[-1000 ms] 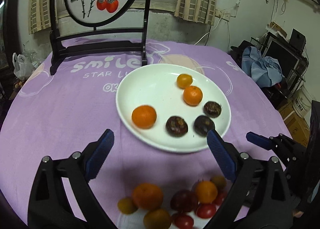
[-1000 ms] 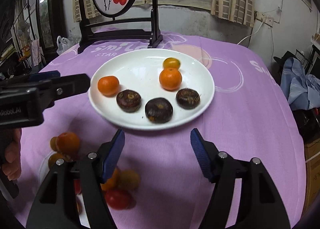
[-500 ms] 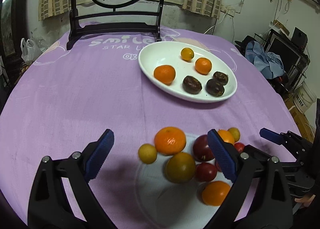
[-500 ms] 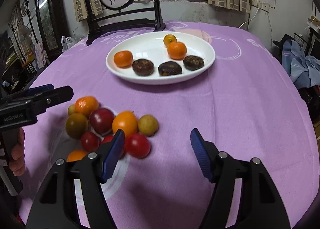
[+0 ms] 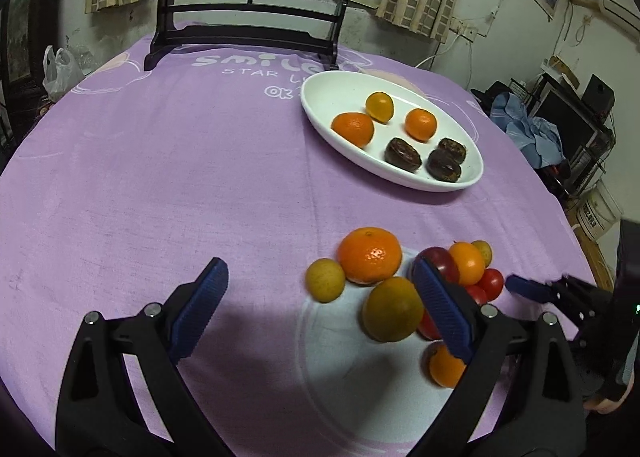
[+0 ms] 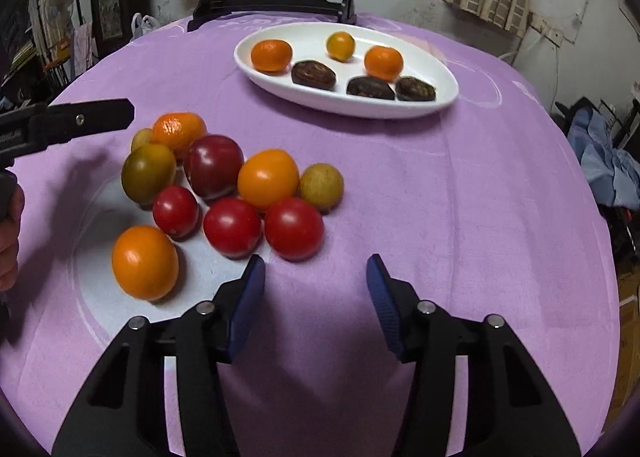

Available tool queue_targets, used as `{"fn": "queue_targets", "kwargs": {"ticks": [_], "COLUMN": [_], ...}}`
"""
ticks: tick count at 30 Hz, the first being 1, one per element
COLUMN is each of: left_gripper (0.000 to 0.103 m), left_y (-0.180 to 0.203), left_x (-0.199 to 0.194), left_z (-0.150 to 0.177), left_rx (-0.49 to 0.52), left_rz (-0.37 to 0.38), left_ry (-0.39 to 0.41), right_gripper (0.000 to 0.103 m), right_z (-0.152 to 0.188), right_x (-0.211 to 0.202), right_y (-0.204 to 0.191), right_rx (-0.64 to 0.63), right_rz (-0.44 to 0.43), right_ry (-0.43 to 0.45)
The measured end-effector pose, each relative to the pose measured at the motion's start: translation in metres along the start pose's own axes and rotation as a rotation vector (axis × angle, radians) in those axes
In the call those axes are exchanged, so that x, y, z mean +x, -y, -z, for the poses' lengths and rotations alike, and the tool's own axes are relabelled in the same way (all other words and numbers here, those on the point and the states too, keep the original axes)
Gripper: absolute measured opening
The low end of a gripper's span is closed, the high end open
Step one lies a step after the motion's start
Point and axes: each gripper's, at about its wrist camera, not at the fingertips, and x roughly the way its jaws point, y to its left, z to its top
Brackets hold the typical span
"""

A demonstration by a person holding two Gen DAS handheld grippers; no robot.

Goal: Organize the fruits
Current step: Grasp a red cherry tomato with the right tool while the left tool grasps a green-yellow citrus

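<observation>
We see a matt woven purple tablecloth [image 6: 460, 193] and a glossy white ceramic-looking plate [image 6: 444, 69]. Tomatoes [image 6: 294, 229] are smooth and shiny; gripper fingers [image 6: 244, 305] are matt black plastic with ribbed blue pads.

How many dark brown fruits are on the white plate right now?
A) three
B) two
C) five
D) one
A: the white plate holds three dark brown fruits in a row along its near side, with three orange and yellow ones behind them.
</observation>
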Motion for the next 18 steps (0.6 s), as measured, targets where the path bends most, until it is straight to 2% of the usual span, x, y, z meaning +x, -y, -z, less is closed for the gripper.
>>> {"fn": "queue_targets", "kwargs": {"ticks": [2,3,4,5,11,18], "left_gripper": [0.096,0.096,0.096,0.096,0.096,0.095], "left_y": [0.005,0.009,0.011,0.013,0.028,0.026], "left_x": [0.0,0.0,0.0,0.0,0.005,0.008], "left_z": [0.001,0.003,0.004,0.005,0.013,0.017], "left_rx": [0.025,0.041,0.052,0.064,0.127,0.128], "left_rz": [0.002,0.007,0.013,0.017,0.035,0.013], "left_ry": [-0.005,-0.01,-0.015,-0.019,-0.063,-0.084], "right_gripper": [0.046,0.042,0.032,0.03,0.029,0.029], "right_z": [-0.009,-0.012,-0.015,-0.017,-0.012,-0.006], "right_x": [0.006,0.008,0.01,0.011,0.003,-0.001], "right_y": [-0.002,-0.002,-0.003,-0.003,0.009,0.022], "right_rx": [-0.02,-0.028,-0.034,-0.032,0.03,0.073], "right_rz": [-0.006,-0.016,-0.032,-0.051,-0.105,-0.114], "right_ry": [-0.01,-0.01,-0.009,-0.008,0.014,0.022]}}
